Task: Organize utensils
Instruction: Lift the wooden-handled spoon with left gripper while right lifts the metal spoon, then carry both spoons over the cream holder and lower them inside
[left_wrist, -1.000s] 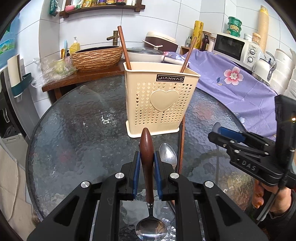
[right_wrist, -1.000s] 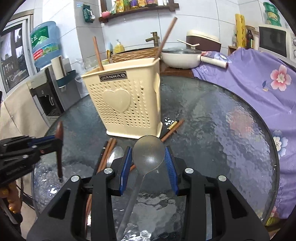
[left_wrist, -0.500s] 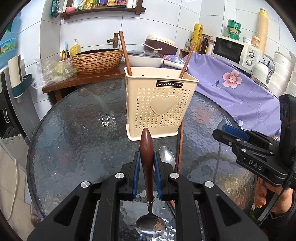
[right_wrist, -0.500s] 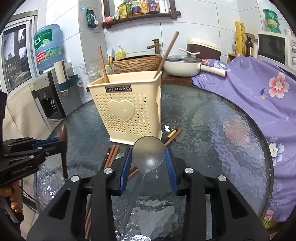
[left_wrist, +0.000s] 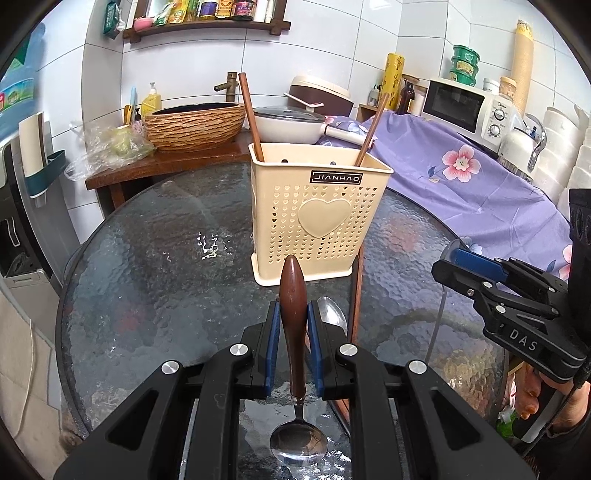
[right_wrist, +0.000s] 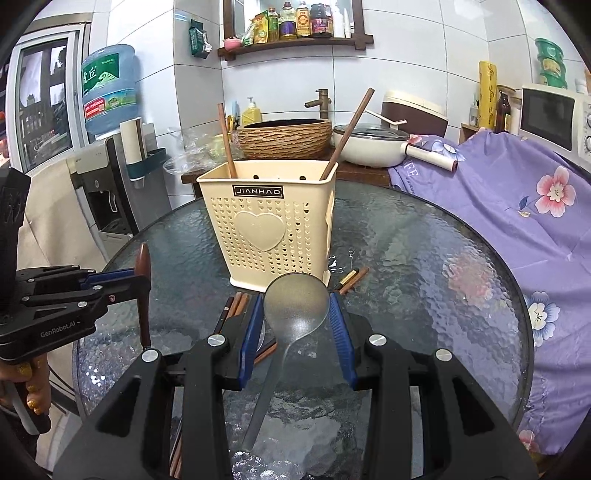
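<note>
two spoons are pinched above the near edge of the glass tabletop (left_wrist: 147, 280), a brown-handled spoon (left_wrist: 293, 314) by the left gripper (left_wrist: 293, 332) and a grey ladle (right_wrist: 295, 306) by the right gripper (right_wrist: 296, 325), before the cream utensil basket (left_wrist: 317, 218) at its middle.

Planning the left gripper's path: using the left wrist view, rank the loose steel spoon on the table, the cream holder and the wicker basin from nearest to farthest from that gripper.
1. Loose steel spoon, on the glass just right of the jaws.
2. Cream perforated plastic utensil holder, straight ahead at mid-table.
3. Woven wicker basin, beyond the table on the wooden counter, ahead to the left.
</note>
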